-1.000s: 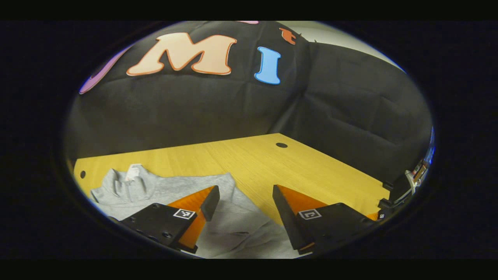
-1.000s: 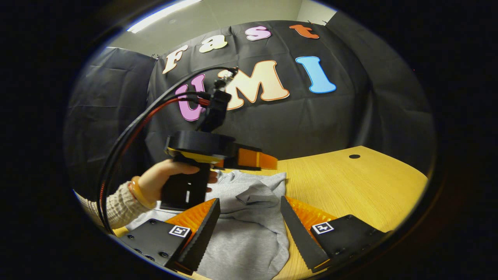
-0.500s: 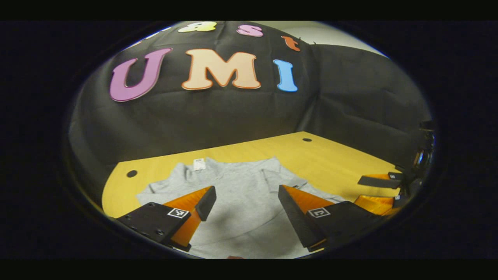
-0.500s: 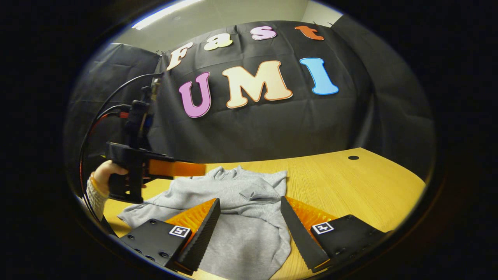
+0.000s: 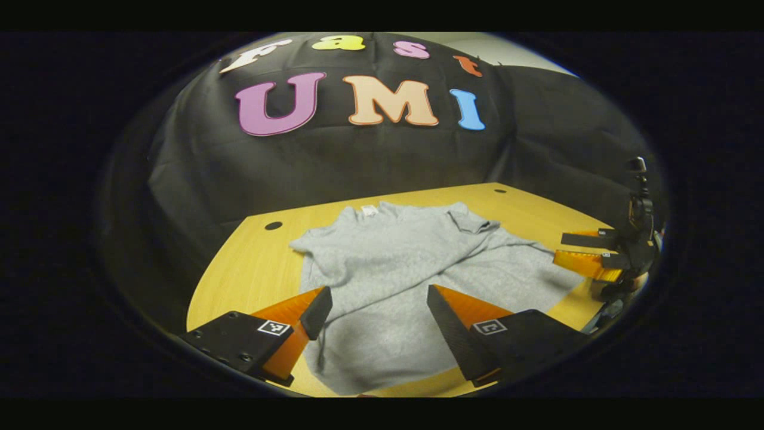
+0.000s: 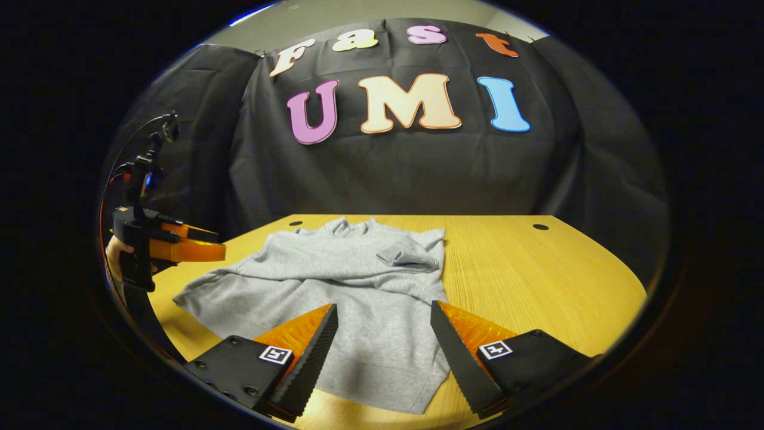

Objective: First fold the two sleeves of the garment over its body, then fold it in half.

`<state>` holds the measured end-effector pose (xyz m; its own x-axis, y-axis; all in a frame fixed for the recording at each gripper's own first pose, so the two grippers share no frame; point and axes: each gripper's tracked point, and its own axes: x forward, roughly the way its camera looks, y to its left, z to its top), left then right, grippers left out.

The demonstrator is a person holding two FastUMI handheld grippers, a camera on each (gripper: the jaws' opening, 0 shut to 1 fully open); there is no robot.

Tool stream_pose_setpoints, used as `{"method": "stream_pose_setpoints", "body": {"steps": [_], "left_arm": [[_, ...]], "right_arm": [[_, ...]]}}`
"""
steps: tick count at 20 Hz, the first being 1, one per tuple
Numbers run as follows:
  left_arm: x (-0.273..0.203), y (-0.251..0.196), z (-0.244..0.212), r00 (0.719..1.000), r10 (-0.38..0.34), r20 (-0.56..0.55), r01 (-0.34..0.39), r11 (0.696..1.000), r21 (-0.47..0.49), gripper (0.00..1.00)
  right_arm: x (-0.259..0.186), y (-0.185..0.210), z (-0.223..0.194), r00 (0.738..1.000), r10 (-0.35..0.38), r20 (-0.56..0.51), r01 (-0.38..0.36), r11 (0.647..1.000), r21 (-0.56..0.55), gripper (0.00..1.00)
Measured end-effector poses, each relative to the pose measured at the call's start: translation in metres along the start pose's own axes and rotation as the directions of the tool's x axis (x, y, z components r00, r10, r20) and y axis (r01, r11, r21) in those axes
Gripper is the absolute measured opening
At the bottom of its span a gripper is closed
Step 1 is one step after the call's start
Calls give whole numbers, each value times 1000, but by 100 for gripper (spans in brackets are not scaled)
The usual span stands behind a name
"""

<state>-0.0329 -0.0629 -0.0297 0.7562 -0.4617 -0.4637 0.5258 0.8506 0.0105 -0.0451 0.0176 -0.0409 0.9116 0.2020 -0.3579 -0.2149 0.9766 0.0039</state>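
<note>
The left gripper, its fingers spread apart and holding nothing, hangs above the near hem of a grey garment lying on a wooden table. The right gripper, likewise spread and empty, hovers over the same hem from the other side. Both sleeves lie folded across the garment's body, collar toward the booth's black cloth wall. In the right gripper view, a hand grips the left gripper's handle at the table's edge.

The sweatshirt lies flat on the counter, collar toward the booth wall, both sleeves crossed over its body; bare counter lies to its right.
</note>
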Motion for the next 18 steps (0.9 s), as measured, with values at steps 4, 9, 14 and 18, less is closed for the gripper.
{"method": "stream_pose_setpoints", "body": {"steps": [4,9,14,18], "left_arm": [[-20,6,-46,993,21,-112,-25,999,-39,94],[-33,19,-71,981,82,-173,-87,996,-21,95],[-42,15,-80,979,75,-189,-86,995,-46,95],[-44,17,-89,973,87,-215,-101,993,-54,96]], "right_arm": [[-12,-7,-27,996,-16,-88,14,1000,-23,97],[-22,-13,-49,986,-28,-163,29,1000,-1,98],[-24,-9,-59,976,-14,-216,17,1000,11,98],[-27,-6,-61,967,2,-254,5,1000,30,93]]}}
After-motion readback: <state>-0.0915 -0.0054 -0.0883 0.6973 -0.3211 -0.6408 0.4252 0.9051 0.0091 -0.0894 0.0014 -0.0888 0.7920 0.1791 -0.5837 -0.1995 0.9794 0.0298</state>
